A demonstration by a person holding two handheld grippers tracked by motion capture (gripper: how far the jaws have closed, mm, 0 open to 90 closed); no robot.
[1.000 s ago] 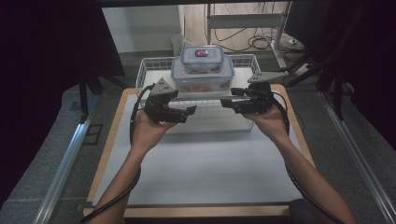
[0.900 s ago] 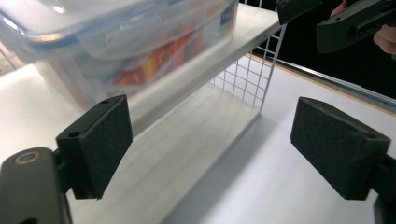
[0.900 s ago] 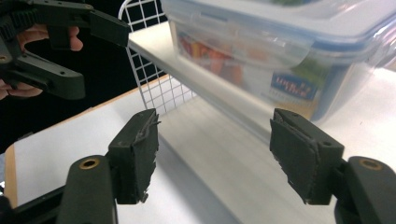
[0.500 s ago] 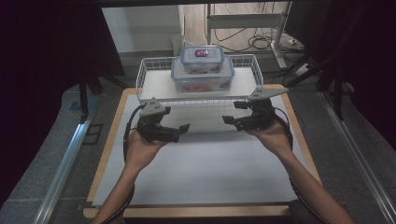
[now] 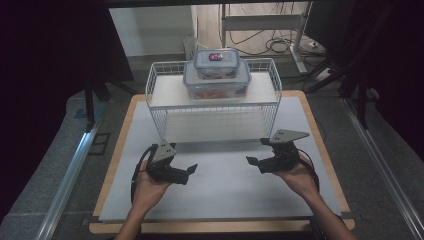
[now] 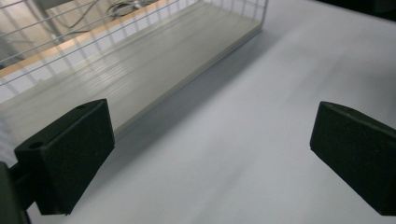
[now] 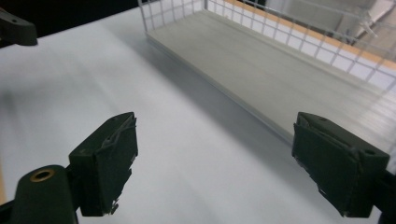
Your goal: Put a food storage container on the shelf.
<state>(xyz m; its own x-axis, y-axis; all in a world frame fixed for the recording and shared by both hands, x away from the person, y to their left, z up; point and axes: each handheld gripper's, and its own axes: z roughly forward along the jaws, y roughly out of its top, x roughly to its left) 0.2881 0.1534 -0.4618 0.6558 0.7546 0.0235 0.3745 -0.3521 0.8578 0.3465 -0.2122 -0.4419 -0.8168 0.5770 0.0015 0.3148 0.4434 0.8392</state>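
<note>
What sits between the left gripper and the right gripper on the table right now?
Nothing: in the high view only bare white table surface lies between the left gripper and right gripper.

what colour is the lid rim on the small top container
Blue, on the small clear plastic container; it shows best in the high view.

White wire, grey mat, my black jaws

My grippers are black; the wire rack is white-gridded, the mat pale grey, the table edge tan, the containers clear with blue-grey lids.
</note>
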